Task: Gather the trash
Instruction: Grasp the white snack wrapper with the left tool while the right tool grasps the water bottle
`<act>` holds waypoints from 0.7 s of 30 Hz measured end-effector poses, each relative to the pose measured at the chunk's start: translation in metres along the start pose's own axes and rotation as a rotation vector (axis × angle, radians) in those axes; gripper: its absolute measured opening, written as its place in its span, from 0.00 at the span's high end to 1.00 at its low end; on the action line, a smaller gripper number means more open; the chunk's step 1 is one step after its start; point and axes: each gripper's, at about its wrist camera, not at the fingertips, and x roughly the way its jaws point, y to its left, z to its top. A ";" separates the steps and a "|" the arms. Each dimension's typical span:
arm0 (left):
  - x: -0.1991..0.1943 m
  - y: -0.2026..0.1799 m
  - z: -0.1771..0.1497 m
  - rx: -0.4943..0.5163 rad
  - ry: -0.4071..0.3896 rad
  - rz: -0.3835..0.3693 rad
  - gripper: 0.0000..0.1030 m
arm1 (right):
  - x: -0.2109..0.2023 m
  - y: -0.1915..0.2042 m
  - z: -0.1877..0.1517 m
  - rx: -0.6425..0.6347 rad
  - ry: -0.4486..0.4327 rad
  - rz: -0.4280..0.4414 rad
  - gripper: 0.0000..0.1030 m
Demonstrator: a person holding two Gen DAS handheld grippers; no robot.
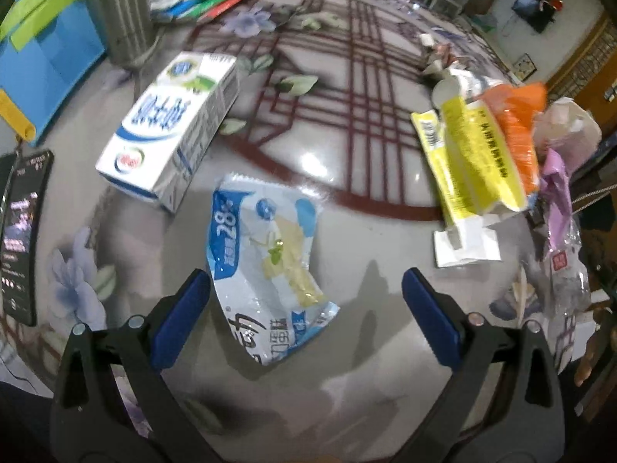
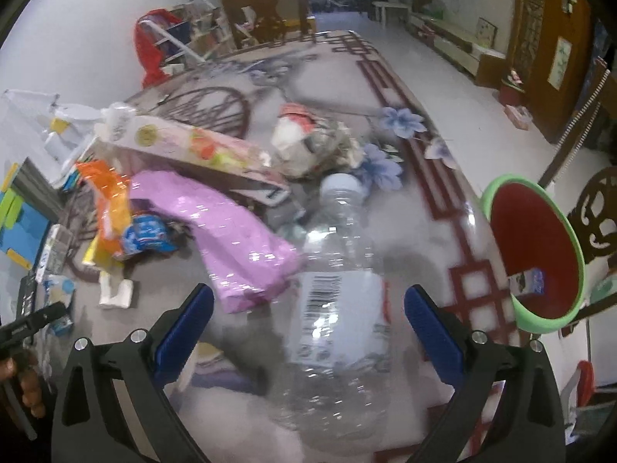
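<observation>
My left gripper (image 1: 304, 281) stands open over a flat blue-and-white snack wrapper (image 1: 266, 266) lying on the patterned table; the wrapper's lower part lies between the fingers. A white and blue milk carton (image 1: 169, 127) lies to the upper left of it. My right gripper (image 2: 308, 297) is open around a clear plastic bottle (image 2: 339, 301) that lies with its cap pointing away. A pink foil bag (image 2: 231, 239) lies just left of the bottle. A red bin with a green rim (image 2: 536, 247) stands off the table's right edge, with a small carton inside.
A yellow box (image 1: 474, 158) and an orange bag (image 1: 516, 123) are piled at the right of the left wrist view. A long pink box (image 2: 193, 146), crumpled wrappers (image 2: 316, 142) and an orange packet (image 2: 108, 200) lie beyond the bottle. A phone (image 1: 23, 231) and a blue box (image 1: 42, 50) sit left.
</observation>
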 end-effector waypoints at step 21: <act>0.006 -0.012 0.002 0.098 -0.028 0.068 0.61 | 0.031 -0.010 -0.007 0.008 0.109 0.009 0.48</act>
